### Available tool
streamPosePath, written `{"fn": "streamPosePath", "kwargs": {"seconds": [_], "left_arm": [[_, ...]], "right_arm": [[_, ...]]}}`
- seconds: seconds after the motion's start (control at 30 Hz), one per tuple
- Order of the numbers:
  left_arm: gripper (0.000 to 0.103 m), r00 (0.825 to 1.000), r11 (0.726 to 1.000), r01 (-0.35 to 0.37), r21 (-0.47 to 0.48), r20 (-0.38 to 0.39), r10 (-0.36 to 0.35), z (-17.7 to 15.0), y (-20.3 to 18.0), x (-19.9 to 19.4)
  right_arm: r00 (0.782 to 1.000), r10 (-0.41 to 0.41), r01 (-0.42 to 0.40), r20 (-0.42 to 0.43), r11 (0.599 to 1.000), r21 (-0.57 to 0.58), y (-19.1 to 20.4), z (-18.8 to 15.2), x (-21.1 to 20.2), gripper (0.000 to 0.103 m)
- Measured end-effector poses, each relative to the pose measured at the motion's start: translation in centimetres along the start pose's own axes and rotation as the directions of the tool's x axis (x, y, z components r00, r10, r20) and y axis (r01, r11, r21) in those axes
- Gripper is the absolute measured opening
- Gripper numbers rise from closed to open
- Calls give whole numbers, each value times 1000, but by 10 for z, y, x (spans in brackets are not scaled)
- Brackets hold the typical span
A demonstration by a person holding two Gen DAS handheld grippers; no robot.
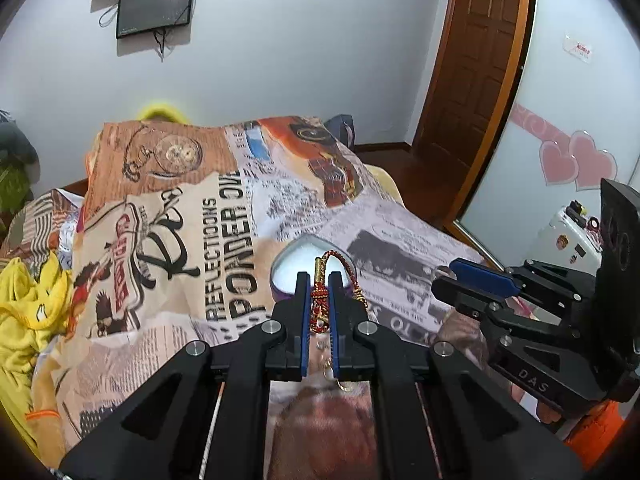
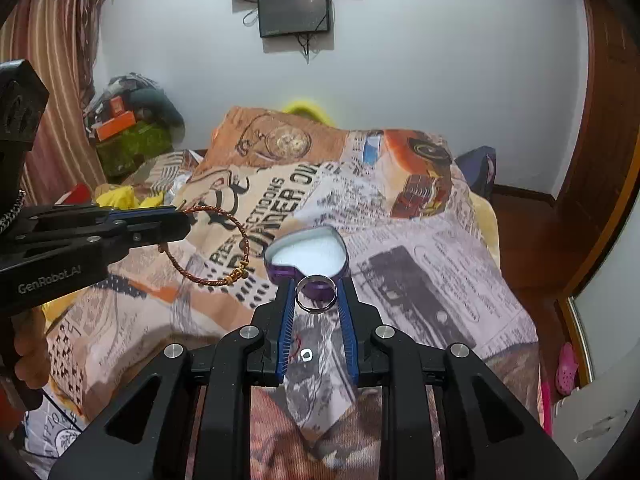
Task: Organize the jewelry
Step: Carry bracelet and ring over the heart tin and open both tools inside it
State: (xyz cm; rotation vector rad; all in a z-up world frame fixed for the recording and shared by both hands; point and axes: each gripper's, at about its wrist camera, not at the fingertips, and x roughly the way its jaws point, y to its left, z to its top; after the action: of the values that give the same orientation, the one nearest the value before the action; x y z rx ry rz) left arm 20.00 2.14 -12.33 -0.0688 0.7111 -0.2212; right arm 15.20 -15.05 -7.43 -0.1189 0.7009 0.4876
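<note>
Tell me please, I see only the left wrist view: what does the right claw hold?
Observer: The right claw is shut on a silver ring, upright between its pads.
Operator: And my bracelet, does it hang as a full loop?
Observer: Yes. From the right wrist view the bracelet hangs as an open circle from the left claw, its gold clasp lowest.
Operator: Is anything left on the blanket?
Observer: A small pale square piece lies on the blanket, nearer than the heart-shaped box.
</note>
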Motion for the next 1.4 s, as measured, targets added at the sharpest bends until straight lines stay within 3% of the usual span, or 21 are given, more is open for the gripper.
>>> {"fn": "streamPosePath", "kwargs": {"seconds": [0.33,0.73,1.07,1.23,1.4], "left_arm": [[7,998,999,-35,-17,42,35,25,23,14],[7,1000,1000,-5,-29,-10,4,38,34,60],[7,994,998,33,-61,-102,-39,33,40,106],[7,983,993,77,-93,-161,-91,27,46,130],[7,976,994,74,-85,-197,-90,22,45,146]], "right_arm": [[999,-7,6,44,1000,16,-5,17,9,20],[999,-5,4,32,1000,26,-14,26,42,20],[997,27,-21,-74,997,75,-27,20,91,20],[992,42,-35,-123,998,57,-26,17,109,20],[986,55,-50,-160,998,33,-23,16,121,20]]}}
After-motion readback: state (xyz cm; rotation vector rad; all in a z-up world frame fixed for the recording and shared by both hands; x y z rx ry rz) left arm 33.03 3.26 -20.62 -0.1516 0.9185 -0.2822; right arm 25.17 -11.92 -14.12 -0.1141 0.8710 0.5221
